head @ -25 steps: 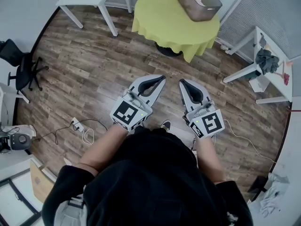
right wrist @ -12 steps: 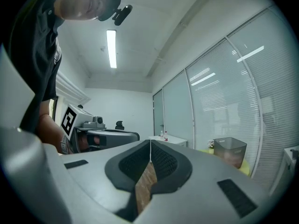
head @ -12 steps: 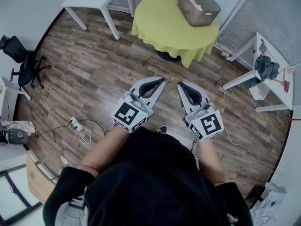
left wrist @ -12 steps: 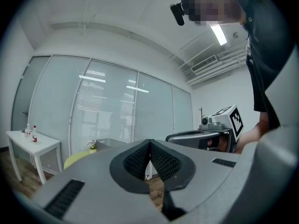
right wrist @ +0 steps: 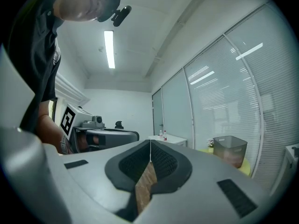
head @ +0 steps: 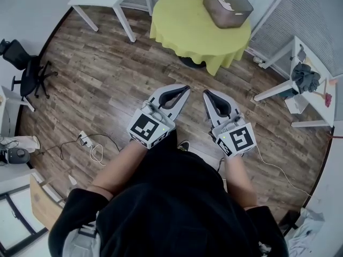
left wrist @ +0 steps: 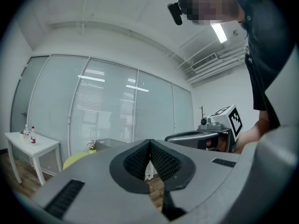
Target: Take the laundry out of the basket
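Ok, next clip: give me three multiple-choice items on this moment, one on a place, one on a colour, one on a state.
1. Where is the basket?
A) on the floor
B) on the round table
C) on a chair

2. What colour is the cloth on that table?
A) yellow-green
B) red
C) white

3. How do the left gripper and right gripper stand?
A) jaws wide apart
B) closed on laundry
C) closed, empty

1 B: the head view shows it standing on the table.
2 A: the cloth reads yellow-green.
3 C: in each gripper view the jaws meet with nothing between them.
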### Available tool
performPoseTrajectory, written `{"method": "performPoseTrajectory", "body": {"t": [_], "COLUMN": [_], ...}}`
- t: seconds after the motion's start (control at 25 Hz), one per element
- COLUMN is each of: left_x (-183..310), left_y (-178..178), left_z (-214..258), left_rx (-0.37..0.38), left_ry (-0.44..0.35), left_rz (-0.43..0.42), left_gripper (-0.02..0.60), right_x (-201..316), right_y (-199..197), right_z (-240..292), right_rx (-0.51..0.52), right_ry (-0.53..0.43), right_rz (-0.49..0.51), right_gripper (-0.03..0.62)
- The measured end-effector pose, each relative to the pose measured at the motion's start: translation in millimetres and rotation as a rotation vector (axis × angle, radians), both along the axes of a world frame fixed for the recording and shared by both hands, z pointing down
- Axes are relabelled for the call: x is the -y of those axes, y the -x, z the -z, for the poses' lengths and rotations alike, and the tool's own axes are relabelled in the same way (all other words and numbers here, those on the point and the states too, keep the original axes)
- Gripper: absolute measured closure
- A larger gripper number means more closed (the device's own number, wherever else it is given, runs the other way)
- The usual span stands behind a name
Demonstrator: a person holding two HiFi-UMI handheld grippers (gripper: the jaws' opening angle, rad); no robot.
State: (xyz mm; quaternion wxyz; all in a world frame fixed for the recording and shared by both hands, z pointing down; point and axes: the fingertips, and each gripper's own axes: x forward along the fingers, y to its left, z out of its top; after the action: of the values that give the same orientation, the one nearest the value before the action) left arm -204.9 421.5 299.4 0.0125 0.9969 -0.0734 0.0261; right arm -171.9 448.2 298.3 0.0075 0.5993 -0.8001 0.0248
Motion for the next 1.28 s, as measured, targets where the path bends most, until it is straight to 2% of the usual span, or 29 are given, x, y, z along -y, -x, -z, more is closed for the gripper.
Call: {"method": "performPoseTrajectory", "body": {"t": [0.6,0.92,1.28], "left_x": [116.7,178.0,223.9], "left_y": [-36.5,-39.0,-40.3], "left_z": [-3.3,-3.4,-8.6], "left_rx": [-0.014,-0.025,-0.028], "left_ry": [0.008,0.020,0.029], "left_rz": [-0.048,-0.065,-0.095], "left_gripper": [0.578,0.578,0.578], "right_x": [118.9,179.3,222.9], "right_y": [-28.3,-29.4,-31.1], "right_z": [-5.2,-3.3,-9.2], "right_rx": [-0.017,-0.033,-0.034], "right_ry": [0.036,0.043,0.057], "right_rz": [-0.021,-0.040,-0.077], "right_gripper": [0.569,0.569,0.569]}}
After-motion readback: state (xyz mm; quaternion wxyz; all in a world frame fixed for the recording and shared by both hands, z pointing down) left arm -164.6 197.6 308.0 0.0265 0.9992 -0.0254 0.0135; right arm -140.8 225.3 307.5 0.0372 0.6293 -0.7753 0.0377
